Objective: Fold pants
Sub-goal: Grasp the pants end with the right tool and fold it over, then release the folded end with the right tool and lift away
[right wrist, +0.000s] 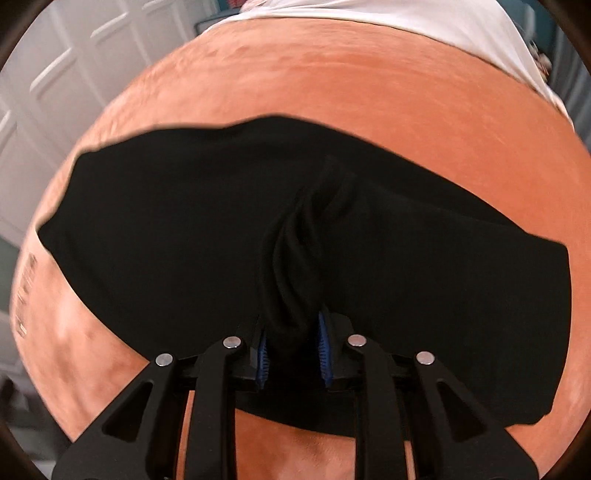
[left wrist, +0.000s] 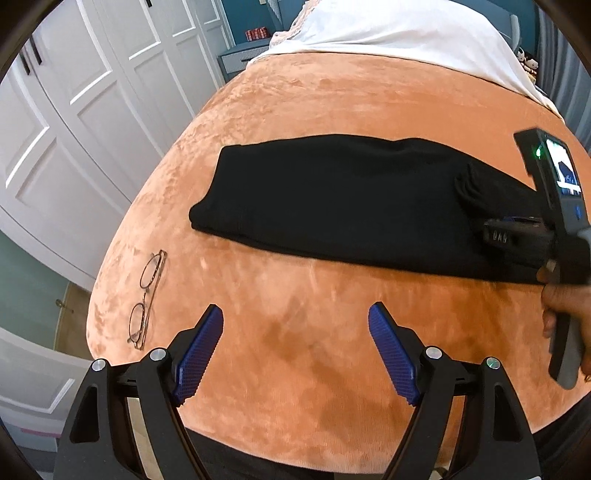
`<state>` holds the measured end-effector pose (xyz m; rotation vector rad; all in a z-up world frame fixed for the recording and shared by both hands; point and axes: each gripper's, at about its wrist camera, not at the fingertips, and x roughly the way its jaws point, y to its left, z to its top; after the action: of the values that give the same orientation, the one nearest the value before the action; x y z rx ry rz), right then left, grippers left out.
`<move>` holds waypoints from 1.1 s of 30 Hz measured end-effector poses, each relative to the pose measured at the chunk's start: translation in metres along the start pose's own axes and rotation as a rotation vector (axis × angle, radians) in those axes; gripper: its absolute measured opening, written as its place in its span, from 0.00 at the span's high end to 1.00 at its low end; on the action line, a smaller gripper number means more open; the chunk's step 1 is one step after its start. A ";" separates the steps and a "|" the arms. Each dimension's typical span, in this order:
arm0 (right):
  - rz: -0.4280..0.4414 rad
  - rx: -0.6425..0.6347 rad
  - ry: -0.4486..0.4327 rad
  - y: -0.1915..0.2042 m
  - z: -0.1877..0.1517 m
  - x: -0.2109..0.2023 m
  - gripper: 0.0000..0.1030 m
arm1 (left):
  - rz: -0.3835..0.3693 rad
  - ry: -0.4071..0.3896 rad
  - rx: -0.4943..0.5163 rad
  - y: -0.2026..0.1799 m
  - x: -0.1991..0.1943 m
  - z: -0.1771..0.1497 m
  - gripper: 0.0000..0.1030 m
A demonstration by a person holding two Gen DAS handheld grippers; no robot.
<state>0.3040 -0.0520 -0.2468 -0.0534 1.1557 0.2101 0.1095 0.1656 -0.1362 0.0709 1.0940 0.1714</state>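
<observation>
The black pants (left wrist: 332, 199) lie folded into a long strip across the orange blanket (left wrist: 314, 96). My left gripper (left wrist: 295, 310) hangs open over bare blanket in front of the pants, with nothing between its blue pads (left wrist: 199, 350). At the right end of the strip a hand (left wrist: 565, 299) holds my right gripper (left wrist: 495, 236) down on the cloth. In the right wrist view the right gripper (right wrist: 291, 321) has a gathered ridge of the pants (right wrist: 295, 258) pinched between its pads (right wrist: 325, 343); the rest of the pants (right wrist: 166, 221) spreads flat to both sides.
A pair of thin-rimmed glasses (left wrist: 147, 299) lies on the blanket near its left edge, in front of the pants. White bedding (left wrist: 406, 33) covers the far end of the bed. White panelled wardrobe doors (left wrist: 92, 92) stand to the left, past the bed's edge.
</observation>
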 end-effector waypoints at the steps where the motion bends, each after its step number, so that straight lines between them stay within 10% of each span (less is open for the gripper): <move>1: 0.001 -0.001 -0.008 -0.004 -0.003 -0.005 0.74 | -0.002 -0.001 0.003 -0.001 0.001 0.001 0.23; 4: 0.023 0.022 -0.051 -0.015 -0.006 -0.026 0.56 | 0.005 0.006 0.011 -0.004 0.006 0.003 0.23; 20: 0.118 0.049 -0.056 -0.014 -0.015 -0.025 0.56 | -0.071 0.054 0.006 -0.039 0.010 0.017 0.21; 25: 0.057 -0.003 -0.013 0.001 -0.018 -0.003 0.34 | -0.064 0.081 0.005 -0.035 0.022 0.018 0.18; 30: 0.005 -0.017 -0.024 0.007 -0.013 0.004 0.46 | -0.084 0.084 -0.024 -0.031 0.024 0.020 0.18; 33: 0.018 -0.015 -0.023 0.005 -0.010 0.001 0.73 | -0.084 0.086 -0.019 -0.028 0.026 0.020 0.18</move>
<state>0.2943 -0.0481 -0.2517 -0.0541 1.1321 0.2352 0.1419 0.1426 -0.1535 0.0003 1.1785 0.1097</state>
